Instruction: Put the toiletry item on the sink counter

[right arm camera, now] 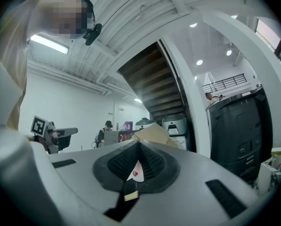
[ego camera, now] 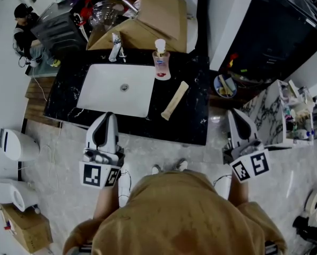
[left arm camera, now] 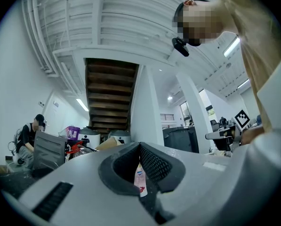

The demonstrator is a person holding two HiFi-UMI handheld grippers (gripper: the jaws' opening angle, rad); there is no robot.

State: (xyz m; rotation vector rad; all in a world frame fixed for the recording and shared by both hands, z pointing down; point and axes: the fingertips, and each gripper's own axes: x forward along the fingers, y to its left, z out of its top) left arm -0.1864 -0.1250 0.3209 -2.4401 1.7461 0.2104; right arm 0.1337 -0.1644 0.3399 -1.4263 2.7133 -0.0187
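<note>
while both tongs hang below the front edge of the table (ego camera: 193,118), the head view shows the left tongs (ego camera: 107,117) and the right tongs (ego camera: 234,113) closed and empty, well apart from the goods. the pump bottle (ego camera: 161,62), the likely toiletry item, stands upright on the table just beside the back right corner of the basin (ego camera: 116,86); a beige tube (ego camera: 175,100) lies flat to the right of the basin, nearer the front. which of the two the task means cannot be told. in the left gripper view, the jaws meet fully with nothing between them, and the bottle shows only beyond them. a reach in this state would push the bottle rather than grip it; it looks tall and narrow, so a push near the pump could tip it into the basin. in the right gripper view, the jaws likewise stand together and bare, with the bottle and the tube end in line beyond. a careless advance here could sweep the tube along the table toward the front edge and off it.
</note>
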